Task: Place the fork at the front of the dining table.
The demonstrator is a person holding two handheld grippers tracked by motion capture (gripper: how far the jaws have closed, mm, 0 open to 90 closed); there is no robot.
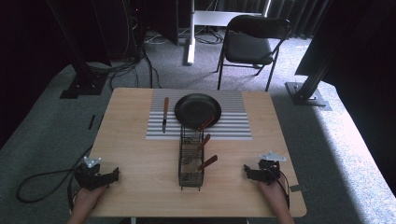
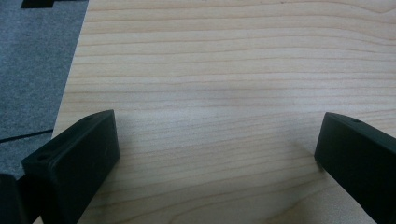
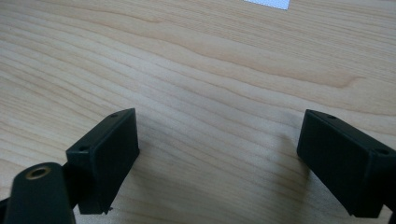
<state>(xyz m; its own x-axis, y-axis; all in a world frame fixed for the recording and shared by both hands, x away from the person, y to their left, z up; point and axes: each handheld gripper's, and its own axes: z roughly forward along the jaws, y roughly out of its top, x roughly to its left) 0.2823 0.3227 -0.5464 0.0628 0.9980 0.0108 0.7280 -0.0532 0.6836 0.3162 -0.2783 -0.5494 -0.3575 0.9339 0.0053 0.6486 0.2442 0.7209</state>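
A black wire caddy (image 1: pixel 192 158) stands at the middle of the wooden table (image 1: pixel 140 158), holding three utensils with brown handles (image 1: pixel 207 162). Behind it a black plate (image 1: pixel 198 109) rests on a striped placemat (image 1: pixel 233 122), and a brown-handled knife (image 1: pixel 165 114) lies on the mat's left part. My left gripper (image 1: pixel 113 175) rests at the table's front left, held by a hand. In its own view the left gripper (image 2: pixel 217 144) stands open over bare wood. At the front right my right gripper (image 1: pixel 247 171) rests low on the table. Seen along its jaws, the right gripper (image 3: pixel 218 140) is open with nothing between.
A black folding chair (image 1: pixel 252 44) stands beyond the table's far edge on grey carpet. Black frame posts with foot plates (image 1: pixel 308 91) flank the table at the back. A cable (image 1: pixel 42 179) loops on the floor at the left.
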